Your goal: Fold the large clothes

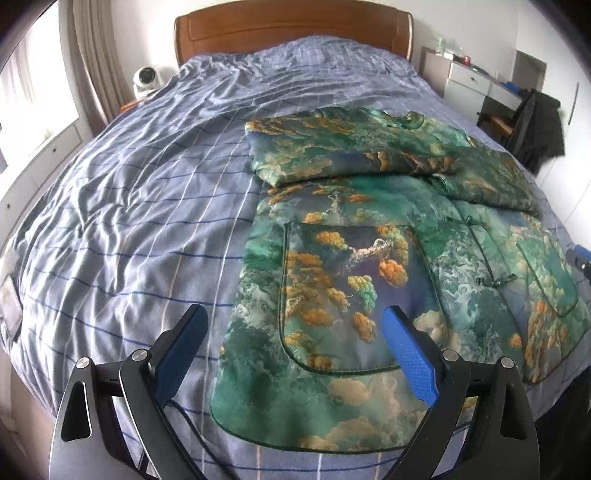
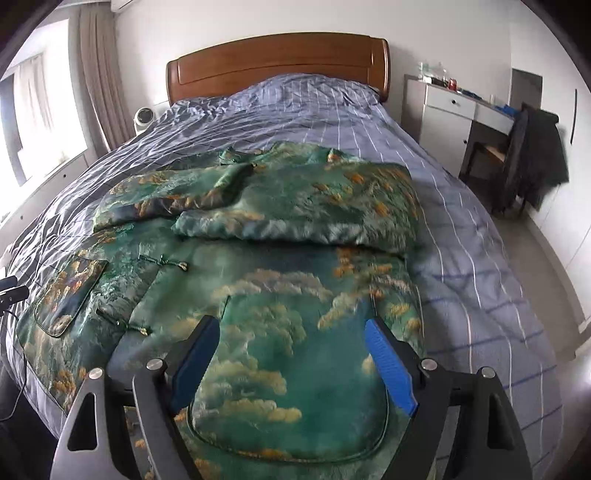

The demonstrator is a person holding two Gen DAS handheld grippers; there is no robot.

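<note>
The left tool [image 1: 291, 347] is seen with its jaws spread wide and nothing gripped, held over the foot edge of the bed [image 1: 122, 206], its left finger above bare striped cover and its right finger above the left hem of the jacket [image 1: 369, 258]. The green, cloud-printed jacket is laid front-up on the right half of the bed, hem toward the foot edge, collar toward the headboard [image 1: 291, 33]. Both sleeves are already folded in: the left sleeve [image 1: 332, 147] is brought across the chest, and the right sleeve [image 2: 314, 206] is lapped over beside it. Further right, the right tool [image 2: 293, 350] is likewise opened wide and empty, poised above the right pocket near the hem; whether it touches the cloth cannot be told. So the sleeve stage is judged done, roughly the halfway mark. What appears left is the lengthwise fold, with the hem to be gripped at both lower corners and carried up toward the collar.
</note>
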